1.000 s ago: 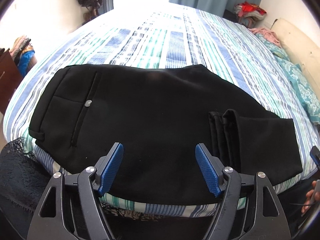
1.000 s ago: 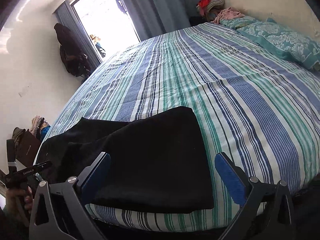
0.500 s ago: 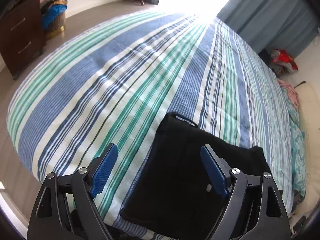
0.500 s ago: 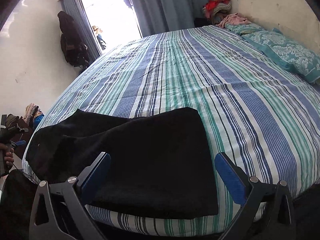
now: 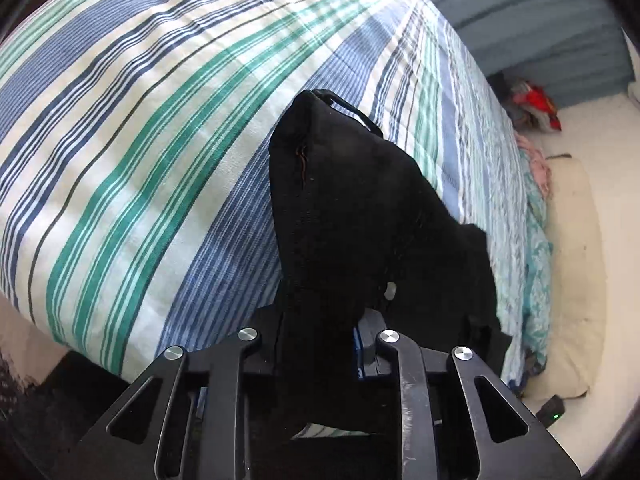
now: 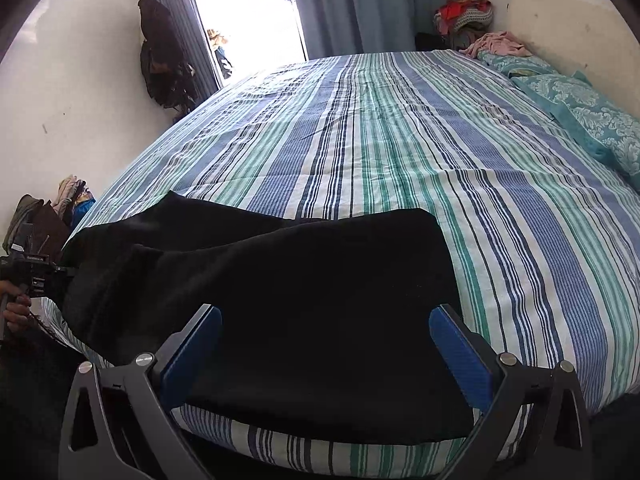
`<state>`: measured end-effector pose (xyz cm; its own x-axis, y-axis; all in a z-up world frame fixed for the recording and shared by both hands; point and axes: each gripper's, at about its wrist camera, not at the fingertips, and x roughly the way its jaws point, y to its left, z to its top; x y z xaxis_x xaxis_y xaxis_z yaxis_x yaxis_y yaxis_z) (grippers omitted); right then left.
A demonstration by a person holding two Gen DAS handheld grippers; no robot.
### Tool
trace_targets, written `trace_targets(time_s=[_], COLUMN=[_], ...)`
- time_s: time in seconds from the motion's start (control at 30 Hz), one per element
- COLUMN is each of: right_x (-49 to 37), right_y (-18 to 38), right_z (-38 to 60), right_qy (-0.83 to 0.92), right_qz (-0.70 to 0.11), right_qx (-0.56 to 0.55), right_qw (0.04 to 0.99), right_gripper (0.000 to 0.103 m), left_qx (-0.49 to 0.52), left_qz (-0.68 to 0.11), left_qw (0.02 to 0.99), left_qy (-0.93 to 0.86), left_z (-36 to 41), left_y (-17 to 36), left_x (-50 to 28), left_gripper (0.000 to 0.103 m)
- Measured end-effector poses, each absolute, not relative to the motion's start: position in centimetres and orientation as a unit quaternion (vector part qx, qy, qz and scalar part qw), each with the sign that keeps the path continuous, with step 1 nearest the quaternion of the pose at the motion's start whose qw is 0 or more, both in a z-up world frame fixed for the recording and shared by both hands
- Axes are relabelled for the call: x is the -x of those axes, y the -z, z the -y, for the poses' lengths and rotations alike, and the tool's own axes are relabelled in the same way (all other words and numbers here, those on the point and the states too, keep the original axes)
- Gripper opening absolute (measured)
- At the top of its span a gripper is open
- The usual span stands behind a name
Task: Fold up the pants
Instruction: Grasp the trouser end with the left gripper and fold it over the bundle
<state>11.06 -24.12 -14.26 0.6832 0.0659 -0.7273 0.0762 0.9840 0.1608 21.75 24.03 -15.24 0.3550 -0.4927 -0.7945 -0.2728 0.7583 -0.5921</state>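
Note:
Black pants (image 6: pixel 304 280) lie folded near the front edge of a striped bed (image 6: pixel 400 140). In the left wrist view the waistband end of the pants (image 5: pixel 344 216) is bunched between the fingers of my left gripper (image 5: pixel 320 344), which is shut on it at the bed's left end. That gripper also shows at the far left of the right wrist view (image 6: pixel 32 268), at the pants' left end. My right gripper (image 6: pixel 326 348) is open, with its blue pads (image 6: pixel 460 352) spread over the right part of the pants, not gripping.
Teal patterned pillows (image 6: pixel 592 120) lie at the bed's right side. A pile of clothes (image 6: pixel 468 16) sits in the far corner by blue curtains (image 6: pixel 380 4). A dark bag hangs by the bright doorway (image 6: pixel 164 56). A dresser with clothes (image 6: pixel 48 216) stands at left.
My left gripper moved in onto the waistband end of the pants and closed on it. The right gripper stayed open and nearly still over the right part.

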Motion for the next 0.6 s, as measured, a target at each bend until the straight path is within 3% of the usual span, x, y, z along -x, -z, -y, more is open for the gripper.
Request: trace_targets(time_s=[0.17,0.37,0.47,0.6], right_x=[-10.3,-9.6,-8.6,-7.2], right_y=[13.3,11.8,11.0,11.0], right_z=[25.1,27.9,30.4,34.5], right_qy=[-0.001,0.010,0.035,0.078], right_qz=[-0.382,-0.350,-0.323,-0.298], right_qx=[-0.115,-0.176,-0.212,-0.271], right_qw=[0.917,0.920,0.922,0.912], right_gripper=[0.103,0.103,0.103,0.103], left_qx=[0.389,0.358,0.323,0.273], left_qz=[-0.511,-0.494,-0.508,-0.553], left_qw=[0.752,0.747,0.737,0.717], left_qy=[0.149,0.263,0.307,0.325], left_z=[-19.8,-7.1,1.2,12.1], left_y=[7.4,-0.2,0.0,4.6], left_x=[-20.7,-20.8,-20.5,-20.4], left_gripper=[0.017,0.017,0.017,0.017])
